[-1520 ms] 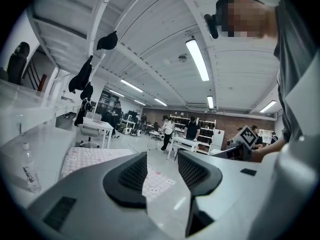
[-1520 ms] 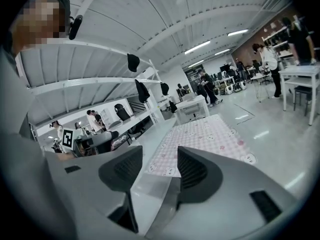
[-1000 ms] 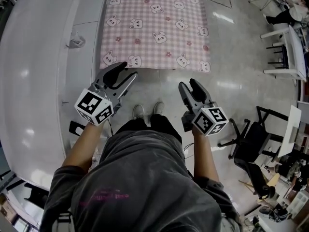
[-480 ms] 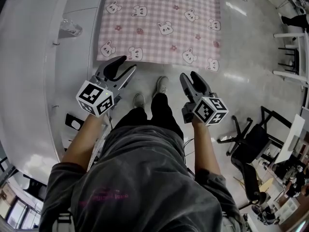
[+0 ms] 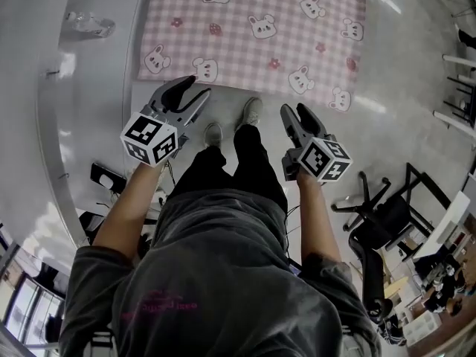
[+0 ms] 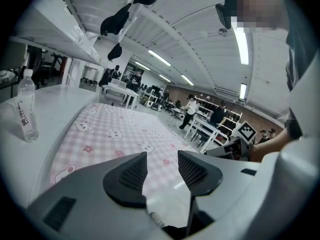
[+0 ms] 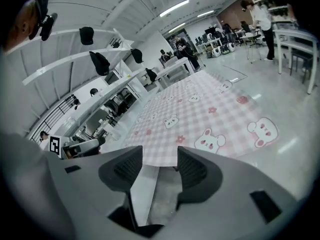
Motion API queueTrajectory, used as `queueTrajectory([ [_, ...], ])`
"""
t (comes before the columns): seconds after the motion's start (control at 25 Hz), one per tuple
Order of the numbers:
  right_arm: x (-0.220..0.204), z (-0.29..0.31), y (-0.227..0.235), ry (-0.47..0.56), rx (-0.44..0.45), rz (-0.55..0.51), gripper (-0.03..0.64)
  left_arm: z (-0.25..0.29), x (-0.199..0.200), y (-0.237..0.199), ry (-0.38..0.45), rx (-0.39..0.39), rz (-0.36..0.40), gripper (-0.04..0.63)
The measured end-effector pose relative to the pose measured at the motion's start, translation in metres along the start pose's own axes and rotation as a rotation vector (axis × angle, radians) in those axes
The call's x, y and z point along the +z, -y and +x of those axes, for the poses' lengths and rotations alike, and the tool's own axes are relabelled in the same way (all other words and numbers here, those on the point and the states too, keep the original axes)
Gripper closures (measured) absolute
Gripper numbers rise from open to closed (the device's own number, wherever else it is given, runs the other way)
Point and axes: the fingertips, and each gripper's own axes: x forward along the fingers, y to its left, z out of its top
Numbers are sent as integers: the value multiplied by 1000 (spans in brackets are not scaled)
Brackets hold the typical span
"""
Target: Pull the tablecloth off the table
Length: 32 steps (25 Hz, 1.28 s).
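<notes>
A pink checked tablecloth printed with white bunnies lies flat over a low table in front of me. It also fills the middle of the left gripper view as tablecloth and of the right gripper view as tablecloth. My left gripper is open, its tips just at the cloth's near left edge. My right gripper is open too, a little short of the near edge towards the right. Nothing sits between the jaws of the left gripper or the right gripper.
A clear water bottle stands on the long white counter left of the cloth; the bottle shows upright in the left gripper view. A black office chair is at my right. My shoes are by the cloth's edge.
I have stepped closer, so the cloth's near edge now lies right at the gripper tips. Both gripper views have tipped down from the ceiling onto the cloth. Both grippers stay open.
</notes>
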Motion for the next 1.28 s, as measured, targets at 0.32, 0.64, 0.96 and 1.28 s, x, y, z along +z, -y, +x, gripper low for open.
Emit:
queueTrajectory([
  [0.32, -30, 34, 40, -83, -13, 37, 405, 29, -56, -22, -84, 47, -59, 405],
  [0.64, -59, 55, 65, -116, -25, 95, 405, 38, -112, -47, -156, 87, -100, 403],
  [0.96, -75, 70, 85, -128, -17, 147, 405, 51, -145, -65, -182, 107, -179, 403],
  [1.28, -70, 78, 89, -96, 36, 184, 405, 57, -158, -74, -157, 102, -279, 399],
])
